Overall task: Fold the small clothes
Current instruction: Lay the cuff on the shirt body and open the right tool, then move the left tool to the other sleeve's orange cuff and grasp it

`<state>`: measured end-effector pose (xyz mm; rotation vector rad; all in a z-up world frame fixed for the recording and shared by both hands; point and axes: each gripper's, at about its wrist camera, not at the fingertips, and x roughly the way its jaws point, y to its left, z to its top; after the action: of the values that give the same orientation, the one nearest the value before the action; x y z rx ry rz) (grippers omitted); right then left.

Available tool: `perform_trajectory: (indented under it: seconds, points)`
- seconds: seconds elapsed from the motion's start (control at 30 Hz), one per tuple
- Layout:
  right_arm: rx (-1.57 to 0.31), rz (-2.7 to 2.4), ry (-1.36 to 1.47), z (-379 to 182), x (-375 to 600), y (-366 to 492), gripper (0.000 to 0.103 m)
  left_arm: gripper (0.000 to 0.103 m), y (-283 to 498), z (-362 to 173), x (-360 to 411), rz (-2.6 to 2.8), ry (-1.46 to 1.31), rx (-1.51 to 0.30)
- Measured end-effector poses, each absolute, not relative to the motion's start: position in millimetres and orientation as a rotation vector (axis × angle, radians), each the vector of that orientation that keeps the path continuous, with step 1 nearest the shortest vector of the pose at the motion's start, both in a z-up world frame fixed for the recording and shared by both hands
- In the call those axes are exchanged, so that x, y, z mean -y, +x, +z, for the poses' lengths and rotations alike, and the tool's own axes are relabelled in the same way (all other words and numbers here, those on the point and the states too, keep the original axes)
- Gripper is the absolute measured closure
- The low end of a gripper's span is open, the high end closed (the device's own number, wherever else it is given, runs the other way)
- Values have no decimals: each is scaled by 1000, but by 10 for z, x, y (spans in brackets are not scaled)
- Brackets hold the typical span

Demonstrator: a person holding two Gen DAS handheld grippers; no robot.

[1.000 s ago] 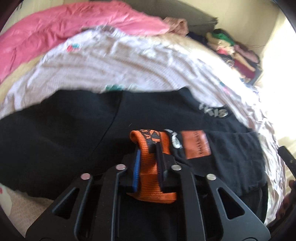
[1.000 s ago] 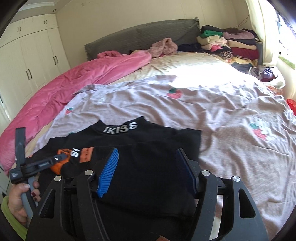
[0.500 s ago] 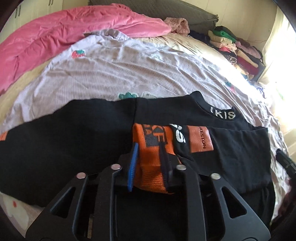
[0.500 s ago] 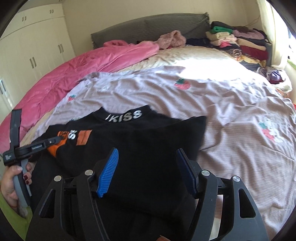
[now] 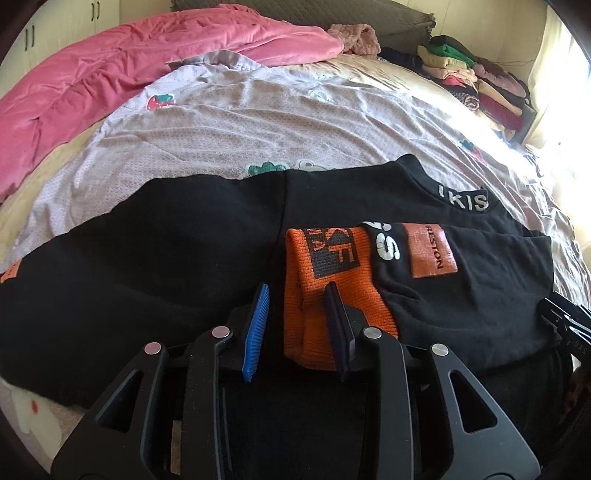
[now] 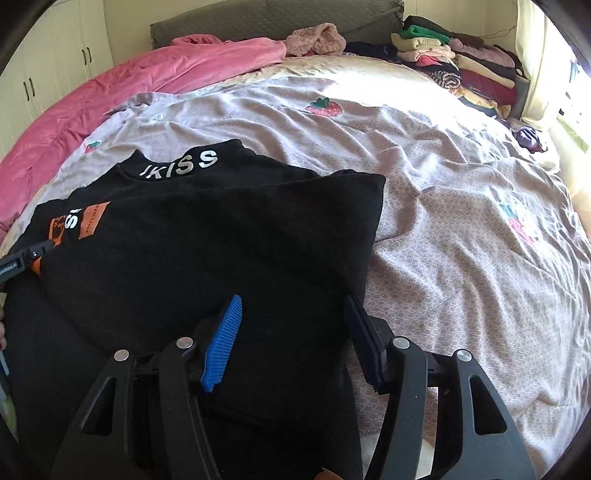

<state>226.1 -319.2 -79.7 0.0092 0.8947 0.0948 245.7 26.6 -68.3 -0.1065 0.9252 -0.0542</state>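
A black sweater (image 5: 177, 258) with white lettering on its collar (image 6: 181, 168) lies flat on the lilac strawberry sheet (image 6: 443, 184). One sleeve is folded across the body, and its orange cuff (image 5: 325, 266) rests on the black cloth. My left gripper (image 5: 297, 291) has its jaws opening around that cuff: the blue pad (image 5: 256, 325) stands clear of it and the dark pad lies against its edge. My right gripper (image 6: 293, 299) hovers low over the sweater's folded right side. Its jaws are closing, with black cloth below them and nothing pinched.
A pink duvet (image 5: 110, 66) is bunched along the far left of the bed. A stack of folded clothes (image 6: 461, 62) sits at the far right by the grey headboard (image 6: 258, 18). White wardrobe doors (image 6: 55, 55) stand at the left. The sheet to the right of the sweater is bare.
My left gripper's jaws have parted and let go of the orange cuff, which now lies on the sweater. The right gripper has sunk closer to the black cloth.
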Motion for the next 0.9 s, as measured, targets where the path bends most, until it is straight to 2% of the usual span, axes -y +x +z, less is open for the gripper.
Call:
perform_trajectory:
  seconds: [0.03,0.2,0.33,0.4,0.6,0.7,0.83,0.9]
  points:
    - [-888,101,15,-763,3191,2240,45,76,2430,-649,-282,-55,-113,-918]
    - [-837,165,117,-548,3287,2045,40,55,2286,-531,-290,-70,-107,-897]
    - [-802,193,158,-352,3331,1906,37,48,2173,-424,-318,-82,-126,-876]
    - [-787,201,169,-271,3323,1854,33,37,2113,-371,-351,-79,-134,-863]
    - [-745,231,185,-56,3227,1725,22,17,1905,-216,-597,-31,-166,-824]
    - [-717,245,168,55,3114,1661,16,15,1812,-155,-755,10,-179,-803]
    - [-687,284,168,203,2956,1595,16,15,1713,-90,-950,58,-189,-784]
    - [-674,300,160,262,2868,1571,15,9,1669,-72,-1051,73,-201,-778]
